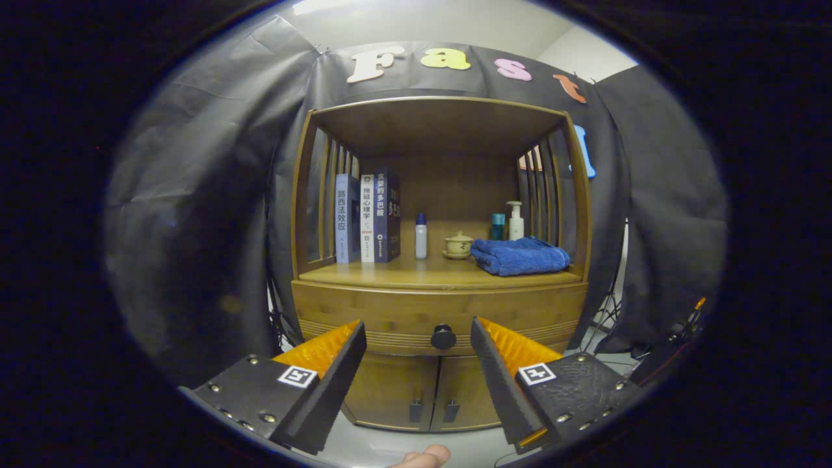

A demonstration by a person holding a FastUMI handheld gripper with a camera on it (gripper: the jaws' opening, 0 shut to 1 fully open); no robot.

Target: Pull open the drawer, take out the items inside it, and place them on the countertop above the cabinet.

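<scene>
Wooden cabinet stands square ahead against the booth's dark cloth wall, slatted sides, open shelf above. Countertop holds a full row of things. Drawer sits below the countertop, shut flush, contents hidden. Two lower doors beneath it, closed, small dark handles side by side at the middle seam.

On the countertop, by size: folded blue towel at the right front; three books upright at the left against the slats; white pump bottle and teal bottle behind the towel, near the back; white bottle with blue cap near centre; small lidded ceramic cup on a saucer between that bottle and the towel.

Drawer knob, dark and round, at the drawer's middle.

Gripper level, facing the drawer front, fingers spread wide apart and holding nothing. Knob lies between the fingertips but beyond them, not touched. A fingertip of the person shows below the gripper.
</scene>
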